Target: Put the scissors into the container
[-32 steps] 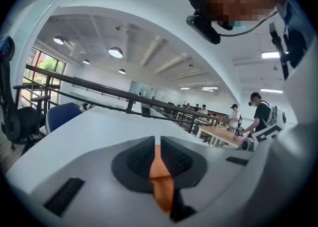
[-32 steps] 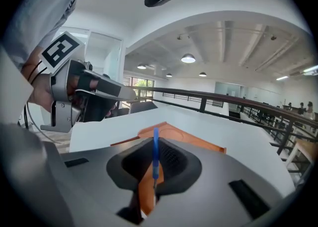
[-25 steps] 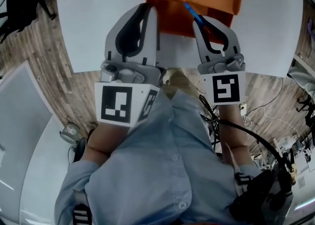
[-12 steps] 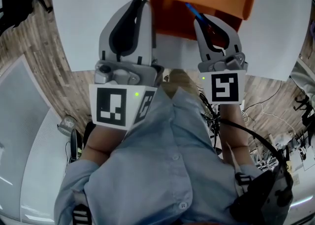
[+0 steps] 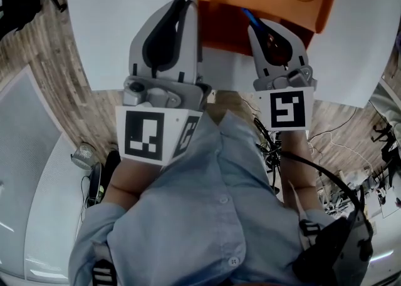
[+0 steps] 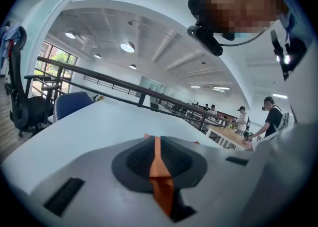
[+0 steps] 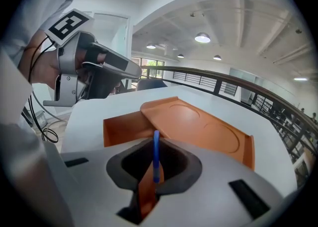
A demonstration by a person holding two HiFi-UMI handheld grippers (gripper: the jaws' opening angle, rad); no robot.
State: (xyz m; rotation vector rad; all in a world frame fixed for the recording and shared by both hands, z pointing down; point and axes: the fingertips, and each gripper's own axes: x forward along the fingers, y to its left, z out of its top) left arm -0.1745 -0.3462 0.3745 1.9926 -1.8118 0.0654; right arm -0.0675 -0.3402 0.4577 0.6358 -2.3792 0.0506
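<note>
Over the near wall of the orange container (image 7: 124, 127), the right gripper (image 5: 254, 25) pinches the blue-handled scissors (image 7: 156, 159), not yet dropped in, while beside it the left gripper (image 5: 188, 6) is closed and empty.

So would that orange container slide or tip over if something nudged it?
Probably light: the orange container looks like thin moulded plastic. It sits low and wide on the smooth white table, so it would likely slide, not tip. Its lid lies slanted, so a bump may shift it.
</note>
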